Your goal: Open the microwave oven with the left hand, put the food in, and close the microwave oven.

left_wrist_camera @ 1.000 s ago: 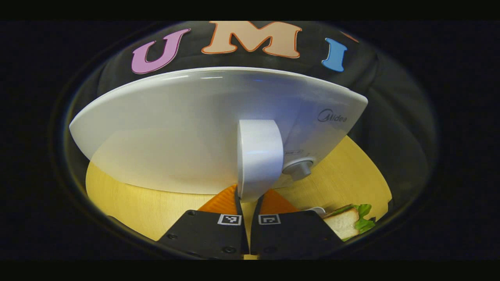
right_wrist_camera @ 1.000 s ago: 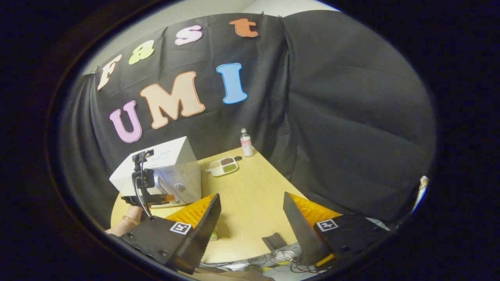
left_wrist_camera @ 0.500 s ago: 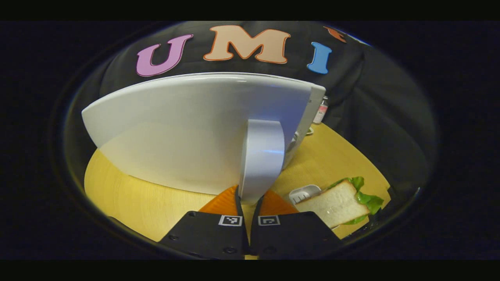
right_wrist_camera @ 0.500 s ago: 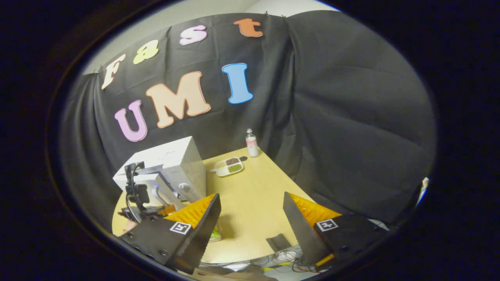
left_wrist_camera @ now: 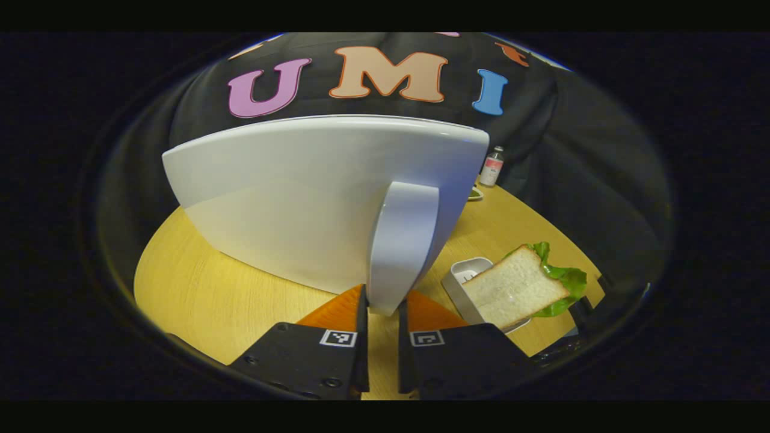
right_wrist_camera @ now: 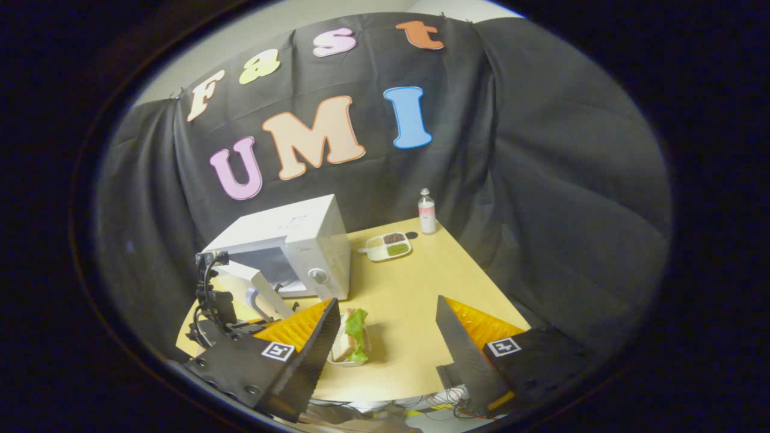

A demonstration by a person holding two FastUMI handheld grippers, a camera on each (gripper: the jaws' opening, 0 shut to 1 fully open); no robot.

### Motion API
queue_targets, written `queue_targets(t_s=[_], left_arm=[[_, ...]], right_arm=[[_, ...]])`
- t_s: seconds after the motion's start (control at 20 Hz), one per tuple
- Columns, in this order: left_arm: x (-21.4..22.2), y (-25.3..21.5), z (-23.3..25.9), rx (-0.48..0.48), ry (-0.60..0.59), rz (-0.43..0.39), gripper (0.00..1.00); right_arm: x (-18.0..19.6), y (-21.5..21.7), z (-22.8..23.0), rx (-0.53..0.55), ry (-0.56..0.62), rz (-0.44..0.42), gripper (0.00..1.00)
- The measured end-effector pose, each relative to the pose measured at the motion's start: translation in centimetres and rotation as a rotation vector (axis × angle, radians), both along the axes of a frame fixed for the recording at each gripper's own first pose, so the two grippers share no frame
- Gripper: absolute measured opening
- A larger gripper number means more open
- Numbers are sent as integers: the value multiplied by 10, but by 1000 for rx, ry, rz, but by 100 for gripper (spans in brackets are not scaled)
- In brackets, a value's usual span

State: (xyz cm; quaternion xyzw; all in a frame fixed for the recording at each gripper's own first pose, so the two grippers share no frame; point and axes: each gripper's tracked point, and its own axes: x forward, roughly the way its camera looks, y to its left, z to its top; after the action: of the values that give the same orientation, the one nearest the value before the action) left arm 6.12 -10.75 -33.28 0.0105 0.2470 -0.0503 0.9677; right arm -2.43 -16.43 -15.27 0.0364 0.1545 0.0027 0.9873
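2 fingers of the left gripper (left_wrist_camera: 379,313) sit narrow, one on each side of the curved white plastic door handle (left_wrist_camera: 402,246), pressing on its lower end. That handle belongs to the glossy white door (left_wrist_camera: 313,198) of the white box-shaped microwave oven (right_wrist_camera: 301,240). In the right gripper view the door stands swung partly out from the cabinet and the dark cavity (right_wrist_camera: 271,264) is exposed.

Step in hand: opening the door, judged as mostly done but not yet at full swing.

Procedure for a clean finish:
1. Keep the fingers closed on the handle until the door is wide enough for the food to pass.
2. Move the left gripper along the arc of the door hinge, not in a straight pull; a straight pull would drag the oven across the pale wooden desk (right_wrist_camera: 409,282).
3. Keep the pull level, so the handle does not slip out from between the fingers.
4. Release only when the door stands still.

Food location: the white-bread sandwich with green lettuce (right_wrist_camera: 354,328) lies in a small white tray (left_wrist_camera: 462,278) on the desk, near the front of the oven and just beside the opened door.

Right gripper (right_wrist_camera: 388,346): fingers spread wide, holding nothing, above the desk's near edge with the sandwich just beside its one finger.

Risk: the door's swing path passes near the tray.
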Motion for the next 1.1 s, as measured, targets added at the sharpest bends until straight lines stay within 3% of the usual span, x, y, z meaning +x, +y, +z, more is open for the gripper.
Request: queue_targets(t_s=[0.05, 0.25, 0.5, 0.55, 0.6, 0.65, 0.8, 0.85, 0.9, 0.95, 1.1], left_arm=[[-2, 2, -1, -14, -5, 11, 19], [-18, 18, -1, -30, 3, 41, 34], [-30, 47, 14, -39, -23, 62, 93], [-36, 48, 11, -62, -3, 58, 100], [-41, 51, 9, -77, 12, 55, 100], [-45, 54, 9, -81, 15, 51, 100], [-65, 68, 8, -61, 26, 39, 100], [-71, 73, 8, -60, 28, 38, 100], [-76, 78, 7, -66, 29, 44, 100], [-84, 84, 7, -76, 33, 54, 100], [-107, 106, 4, -109, 39, 77, 100]], right_arm=[[-2, 4, -2, -5, 1, 6, 100], [-8, 22, -4, 0, 5, 20, 99], [-11, 57, -7, -6, 17, 40, 99], [-11, 66, -8, -5, 21, 47, 99], [-11, 74, -9, -4, 24, 50, 92], [-12, 84, -9, -2, 25, 54, 99], [-18, 114, -13, 5, 32, 73, 99], [-20, 124, -14, 6, 37, 80, 92], [-23, 133, -17, 4, 44, 88, 99], [-25, 142, -19, 2, 50, 94, 92], [-32, 168, -24, -11, 61, 118, 92]])
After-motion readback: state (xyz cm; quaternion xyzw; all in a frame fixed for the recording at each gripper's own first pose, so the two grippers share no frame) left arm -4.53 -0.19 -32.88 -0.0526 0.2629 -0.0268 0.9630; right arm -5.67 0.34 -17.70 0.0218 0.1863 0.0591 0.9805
